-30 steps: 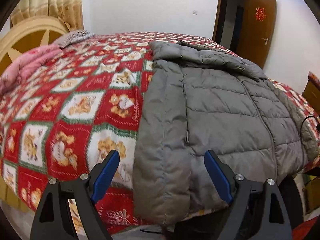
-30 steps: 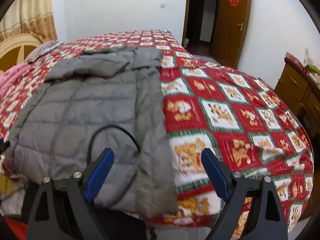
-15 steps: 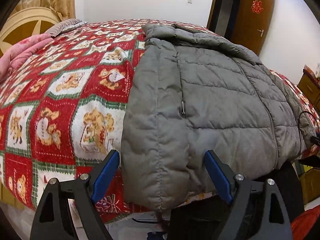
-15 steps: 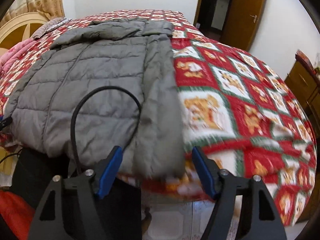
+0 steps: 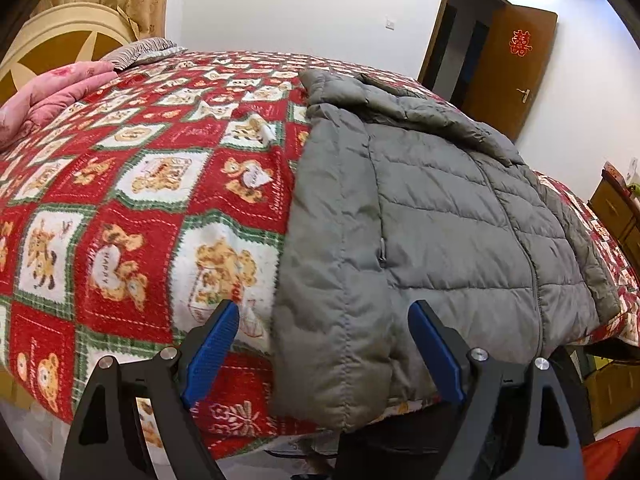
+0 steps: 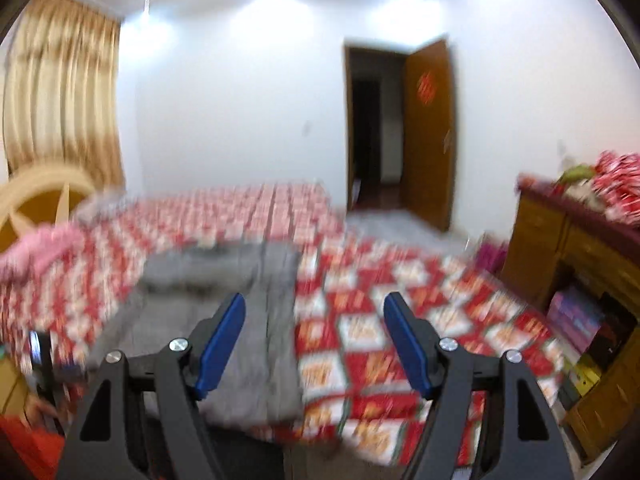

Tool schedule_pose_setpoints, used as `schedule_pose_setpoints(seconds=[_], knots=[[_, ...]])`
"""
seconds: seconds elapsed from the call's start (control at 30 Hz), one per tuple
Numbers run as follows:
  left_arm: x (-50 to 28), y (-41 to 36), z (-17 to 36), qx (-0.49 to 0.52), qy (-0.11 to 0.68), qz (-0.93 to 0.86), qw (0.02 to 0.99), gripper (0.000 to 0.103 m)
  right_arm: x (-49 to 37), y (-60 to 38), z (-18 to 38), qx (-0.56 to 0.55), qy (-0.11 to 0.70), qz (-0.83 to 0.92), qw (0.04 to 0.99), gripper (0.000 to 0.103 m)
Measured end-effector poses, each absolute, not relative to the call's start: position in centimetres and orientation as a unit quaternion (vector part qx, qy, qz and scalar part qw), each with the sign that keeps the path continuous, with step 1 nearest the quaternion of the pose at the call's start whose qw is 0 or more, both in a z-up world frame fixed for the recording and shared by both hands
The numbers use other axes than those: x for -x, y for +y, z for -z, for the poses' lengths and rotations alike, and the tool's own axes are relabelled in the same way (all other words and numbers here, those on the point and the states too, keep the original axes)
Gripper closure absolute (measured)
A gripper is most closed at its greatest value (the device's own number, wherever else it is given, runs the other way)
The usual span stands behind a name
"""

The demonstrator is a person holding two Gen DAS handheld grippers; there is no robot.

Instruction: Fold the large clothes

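A grey quilted puffer jacket [image 5: 432,224] lies flat on the bed, its sleeves folded in and its hem hanging over the near edge. My left gripper [image 5: 324,352] is open with its blue pads on either side of the jacket's near left hem corner, not touching it. In the blurred right wrist view the jacket [image 6: 240,320] lies at lower left. My right gripper [image 6: 314,348] is open and empty, above the bed's near edge over the jacket's right side.
The bed carries a red, white and green bear-print blanket [image 5: 120,200]. A pink quilt [image 5: 48,100] and a pillow lie by the headboard [image 5: 52,40]. A wooden dresser [image 6: 580,280] stands right of the bed. An open brown door [image 6: 428,132] is behind.
The left gripper has pulled back slightly from the jacket's hem corner. The right gripper has swung up and back from the hem, its view now blurred and level with the room.
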State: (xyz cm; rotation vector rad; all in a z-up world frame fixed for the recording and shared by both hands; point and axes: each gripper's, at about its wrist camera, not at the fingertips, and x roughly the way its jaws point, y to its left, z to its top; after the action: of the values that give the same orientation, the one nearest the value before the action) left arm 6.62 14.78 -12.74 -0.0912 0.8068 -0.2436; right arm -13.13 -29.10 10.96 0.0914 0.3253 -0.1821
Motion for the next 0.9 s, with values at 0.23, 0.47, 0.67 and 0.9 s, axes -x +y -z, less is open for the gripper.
schedule_pose_setpoints(seconds=[0.23, 0.47, 0.67, 0.9], knots=[[-6.9, 14.9, 12.7, 0.060, 0.388, 0.121, 0.912, 0.016, 9.0, -30.1, -8.8, -0.077, 0.210, 0.035, 0.974, 0.018], [-7.1, 12.9, 14.6, 0.017, 0.417, 0.129, 0.900, 0.016, -1.8, -28.4, 6.8, -0.047, 0.393, 0.022, 0.918, 0.029], [-7.6, 12.5, 15.5, 0.026, 0.433, 0.144, 0.890, 0.018, -3.8, -26.3, 11.8, 0.010, 0.436, 0.005, 0.900, 0.033], [-7.9, 13.0, 15.6, 0.069, 0.443, 0.183, 0.875, 0.060, -4.6, -25.0, 14.3, 0.025, 0.487, -0.024, 0.873, 0.060]])
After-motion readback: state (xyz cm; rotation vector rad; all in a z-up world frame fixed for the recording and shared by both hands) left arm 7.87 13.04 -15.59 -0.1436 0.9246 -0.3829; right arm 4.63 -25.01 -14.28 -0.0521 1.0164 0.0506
